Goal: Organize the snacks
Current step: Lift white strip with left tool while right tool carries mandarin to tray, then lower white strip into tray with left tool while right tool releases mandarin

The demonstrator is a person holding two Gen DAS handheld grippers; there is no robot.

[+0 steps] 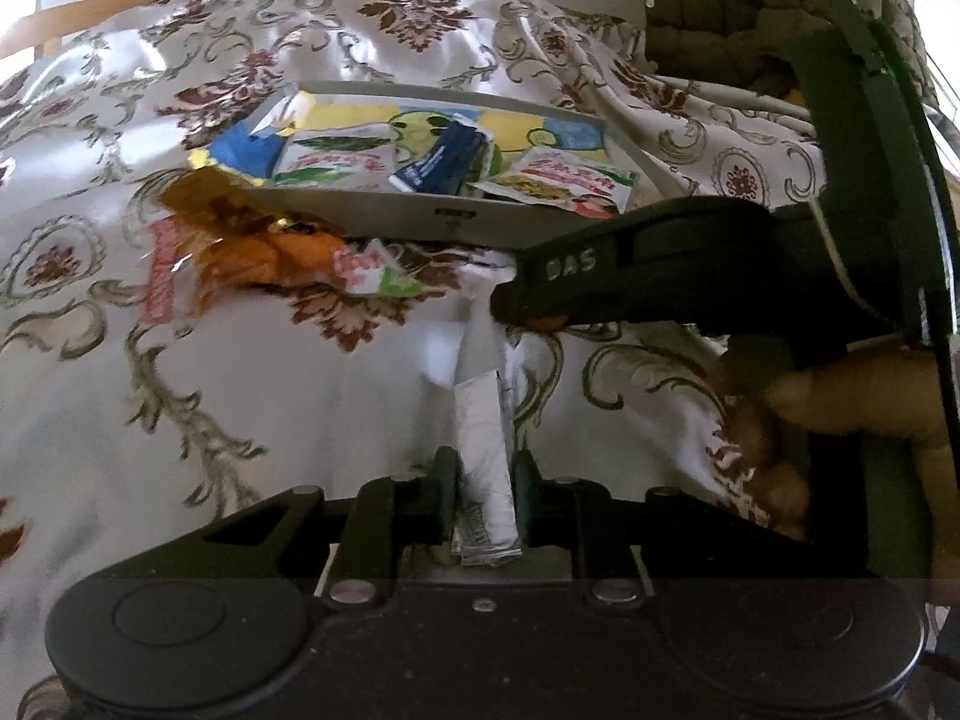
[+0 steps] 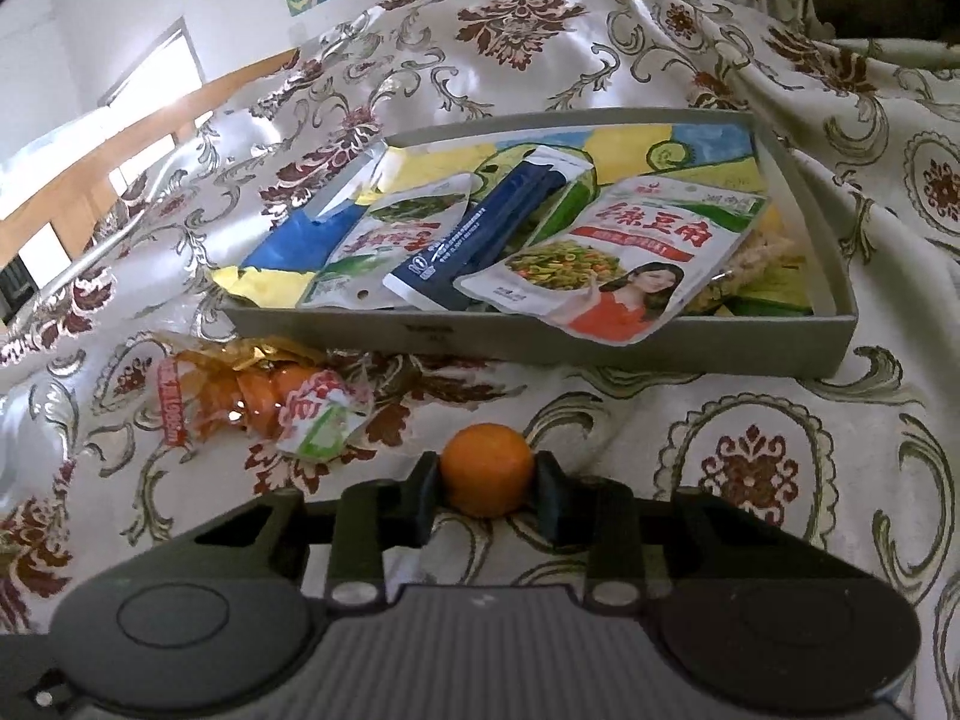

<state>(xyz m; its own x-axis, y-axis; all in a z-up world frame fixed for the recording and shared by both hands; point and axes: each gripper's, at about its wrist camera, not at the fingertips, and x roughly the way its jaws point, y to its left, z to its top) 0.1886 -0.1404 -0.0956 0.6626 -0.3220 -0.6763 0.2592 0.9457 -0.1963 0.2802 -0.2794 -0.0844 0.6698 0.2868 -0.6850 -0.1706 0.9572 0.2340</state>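
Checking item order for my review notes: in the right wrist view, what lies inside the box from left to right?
Blue packet, green-and-white pouch, navy stick pack, large pouch picturing a person in orange.

Daylight enters from the window (image 2: 150,69) at upper left of the right tool (image 2: 487,483). The glossy cloth (image 1: 198,384) shows white glare. Tool bodies lie in dim shadow. Fisheye bending curves the edges; corners blur and darken.

"DAS" on right claw (image 1: 543,294)
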